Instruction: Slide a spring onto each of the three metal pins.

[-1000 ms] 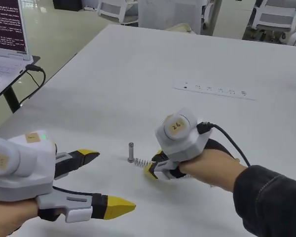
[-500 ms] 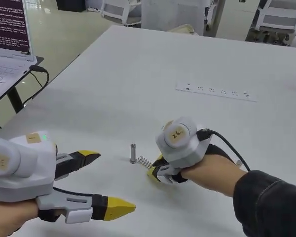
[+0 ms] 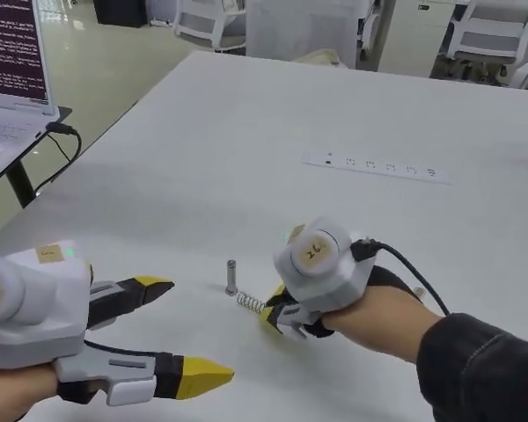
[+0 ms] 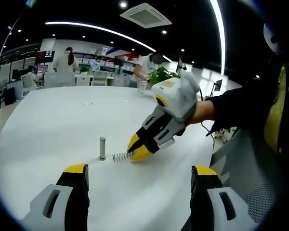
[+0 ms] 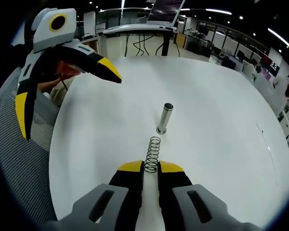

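One metal pin (image 3: pixel 231 276) stands upright on the white table (image 3: pixel 352 97); I count one spring (image 5: pixel 152 154) and two grippers. Right gripper (image 5: pixel 151 167): jaws narrow, pinching the spring's near end. Its own view shows me the spring pointing at the pin's base, just short of it. Left gripper (image 4: pixel 139 169): jaws wide, holding nothing. The head view adds one power strip (image 3: pixel 378 165) and one laptop (image 3: pixel 9 79).
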